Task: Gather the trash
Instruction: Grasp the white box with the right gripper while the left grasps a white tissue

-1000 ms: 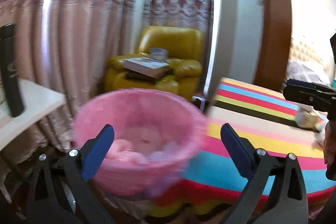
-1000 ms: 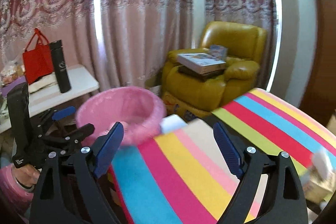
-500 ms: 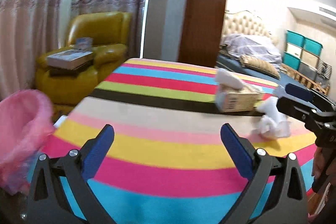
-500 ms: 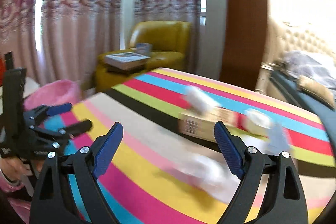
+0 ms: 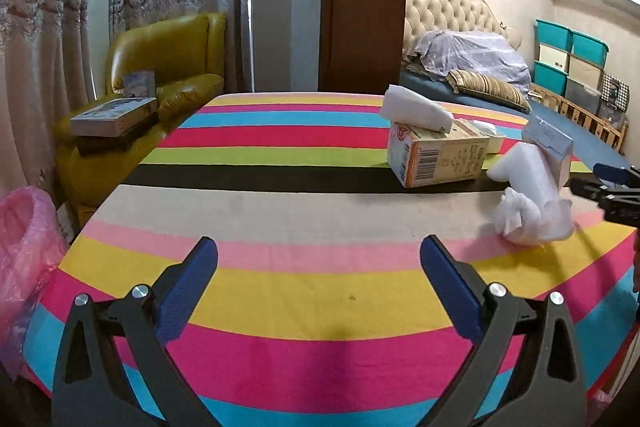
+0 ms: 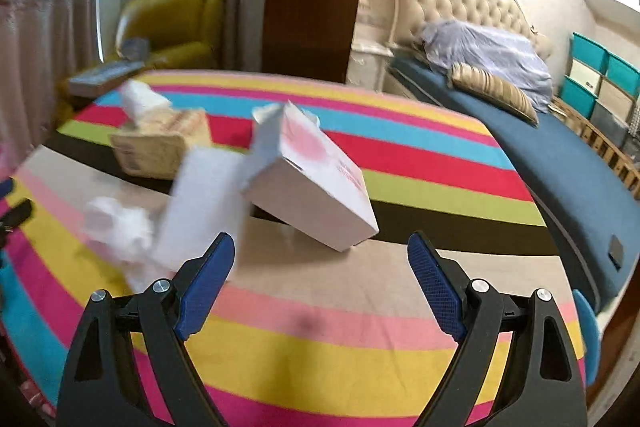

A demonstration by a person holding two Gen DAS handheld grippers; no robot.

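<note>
Crumpled white wrapping (image 6: 120, 227) is found on the striped tabletop (image 6: 360, 327) just ahead-left of the right tool (image 6: 320, 283) — jaws released, empty — nearer than the left tool (image 5: 318, 283), also released.

Left wrist cam: low over near edge of striped table (image 5: 320, 211), facing far edge, angled down. Right wrist cam: closer in, near white box (image 6: 312, 183) at right side. Shared: brown carton (image 5: 436, 159), yellow armchair (image 5: 168, 67), bed.
</note>
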